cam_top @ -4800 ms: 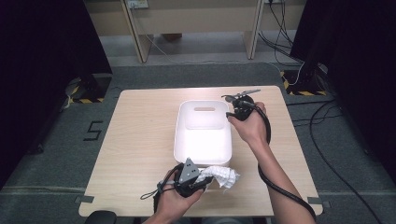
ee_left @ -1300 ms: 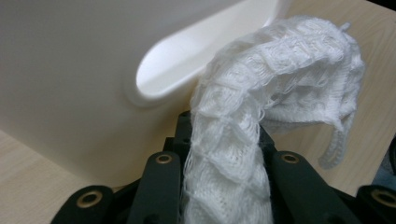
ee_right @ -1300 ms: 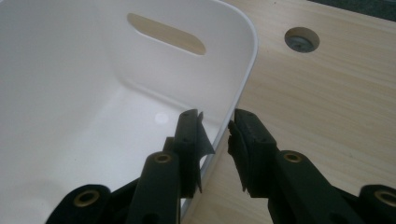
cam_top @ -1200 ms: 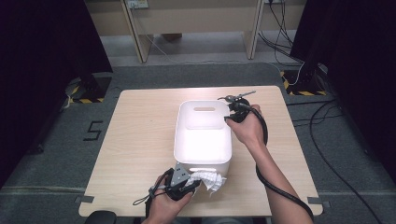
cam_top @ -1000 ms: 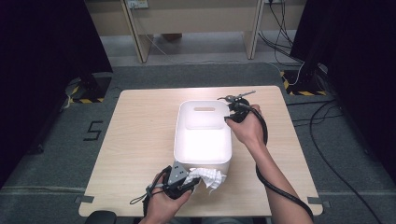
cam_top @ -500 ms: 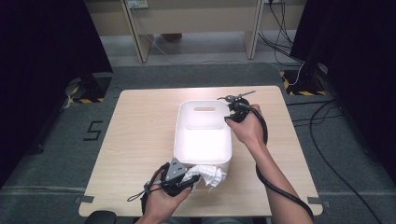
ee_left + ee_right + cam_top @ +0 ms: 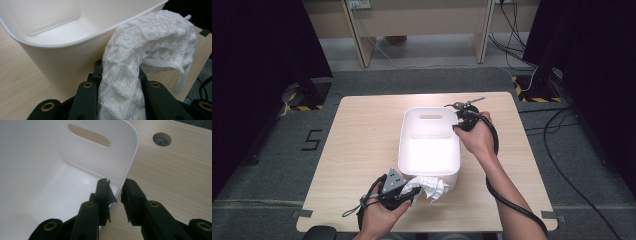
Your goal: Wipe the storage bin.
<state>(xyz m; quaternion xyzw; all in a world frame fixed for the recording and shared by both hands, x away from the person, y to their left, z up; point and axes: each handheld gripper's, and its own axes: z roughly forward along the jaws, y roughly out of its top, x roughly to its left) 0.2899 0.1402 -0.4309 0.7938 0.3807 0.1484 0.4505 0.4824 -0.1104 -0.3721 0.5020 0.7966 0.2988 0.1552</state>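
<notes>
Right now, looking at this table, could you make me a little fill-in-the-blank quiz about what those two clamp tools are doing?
1. The left gripper is shut on a white knitted ____.
2. The right gripper has its jaws astride the rim of the white ____, one jaw inside and one outside.
3. The knitted piece hangs just outside the near wall of the container, which stands on a ____ table.
4. The inside of the container looks ____.

Missing words: cloth; bin; wooden; empty

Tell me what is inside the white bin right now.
The white bin looks empty: the bare floor and slotted end wall show in the high view. The white knitted cloth is outside, clamped in the left gripper. The inside of the near wall is hidden behind its rim.
</notes>
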